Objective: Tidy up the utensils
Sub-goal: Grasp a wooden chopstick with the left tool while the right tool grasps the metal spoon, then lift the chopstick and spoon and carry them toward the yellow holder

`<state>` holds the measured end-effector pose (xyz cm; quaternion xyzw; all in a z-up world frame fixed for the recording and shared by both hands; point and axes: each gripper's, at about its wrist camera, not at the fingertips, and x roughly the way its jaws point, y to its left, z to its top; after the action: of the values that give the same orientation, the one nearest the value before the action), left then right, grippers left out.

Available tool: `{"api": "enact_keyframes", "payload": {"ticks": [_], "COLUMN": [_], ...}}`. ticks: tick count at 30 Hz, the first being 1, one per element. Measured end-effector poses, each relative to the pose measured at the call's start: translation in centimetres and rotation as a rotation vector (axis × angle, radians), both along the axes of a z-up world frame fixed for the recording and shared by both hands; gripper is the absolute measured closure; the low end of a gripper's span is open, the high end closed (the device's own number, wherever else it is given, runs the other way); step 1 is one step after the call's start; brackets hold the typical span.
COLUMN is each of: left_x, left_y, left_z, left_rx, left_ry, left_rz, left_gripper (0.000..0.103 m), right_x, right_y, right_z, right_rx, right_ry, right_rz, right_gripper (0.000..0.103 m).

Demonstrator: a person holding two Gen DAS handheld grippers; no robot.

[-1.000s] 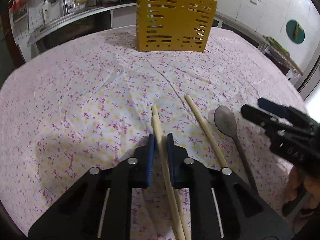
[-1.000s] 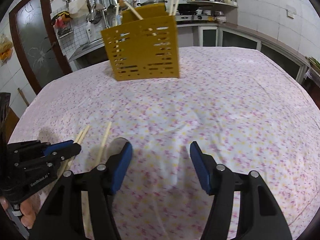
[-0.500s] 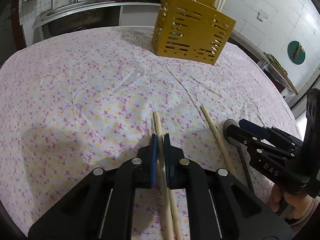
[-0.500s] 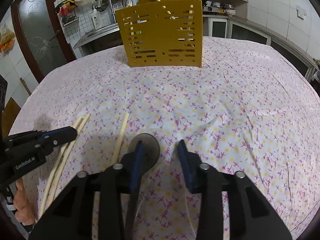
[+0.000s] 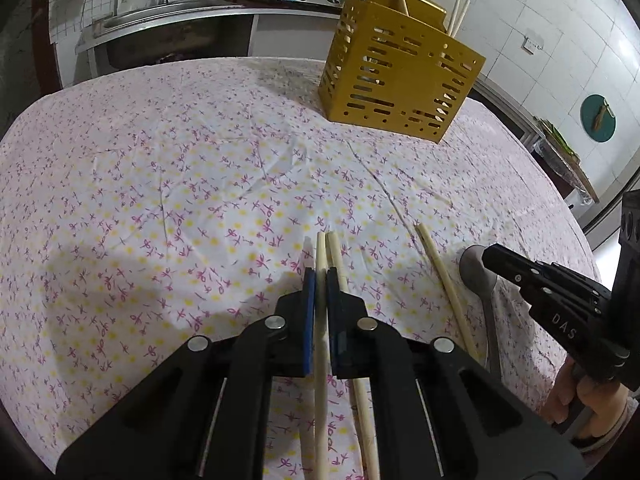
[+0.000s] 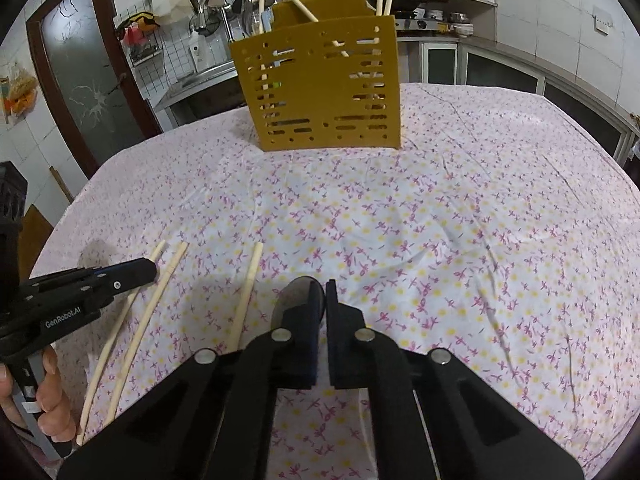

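At lower centre the right hand-held gripper (image 6: 323,300) has just been closing and is now clamping the spoon (image 6: 294,296) – so both utensils are ready for carrying to the yellow holder (image 5: 400,72) at the upper right. The left hand-held gripper (image 5: 320,280) is pinching one chopstick (image 5: 320,256) on the worktop (image 5: 160,200) (the spoon's handle is hiding under the jaws).

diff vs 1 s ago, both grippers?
Right gripper went from wide open to closed on the spoon, its jaws just closing. Left gripper tightened onto one chopstick. Unchanged: loose chopstick and yellow caddy on the tablecloth.
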<state>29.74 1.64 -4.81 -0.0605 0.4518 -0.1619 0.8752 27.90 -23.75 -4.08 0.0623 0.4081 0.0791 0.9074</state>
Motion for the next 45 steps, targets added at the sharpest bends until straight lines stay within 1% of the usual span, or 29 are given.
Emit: {"api": "enact_keyframes", "payload": {"ticks": [11,17,20,25,30,35,39,45], "left_x": [-0.7,-1.4,-1.7,-1.8,-1.9,-1.9,-1.6,-1.0], "left_y": [0.6,0.6,0.6,0.5,0.0,-0.9,-1.2,-2.5], "left_z": [1.6,3.6,4.6,5.8,7.2,8.3,9.0,9.9], "left_rx": [-0.043,-0.071,-0.099,-0.123,-0.15,-0.122,-0.143,-0.13], "left_ry": [-0.03,-0.078,-0.092,-0.115,-0.157,-0.203,-0.225,-0.242], "left_rz": [0.033,0.035,0.027,0.028,0.021,0.009,0.005,-0.017], "left_gripper": [0.099,0.099,0.099,0.099,0.099,0.099,0.099,0.099], "right_x": [0.1,-0.4,-0.7,-1.4,-1.8,-2.0,-1.9,-1.7], "right_y": [-2.2,-3.0,-3.1,-3.4,-3.8,-4.3,-4.8,-5.2], "right_z": [0.9,3.1,4.3,5.6,6.5,7.5,8.4,9.9], "right_rx": [0.026,0.006,0.001,-0.005,-0.011,-0.025,-0.024,-0.041], "right_ry": [-0.027,-0.101,-0.137,-0.194,-0.238,-0.282,-0.307,-0.354], "right_rz": [-0.01,-0.01,0.003,0.011,0.012,0.009,0.011,0.016], "right_gripper": [0.1,0.1,0.1,0.1,0.1,0.1,0.1,0.1]}}
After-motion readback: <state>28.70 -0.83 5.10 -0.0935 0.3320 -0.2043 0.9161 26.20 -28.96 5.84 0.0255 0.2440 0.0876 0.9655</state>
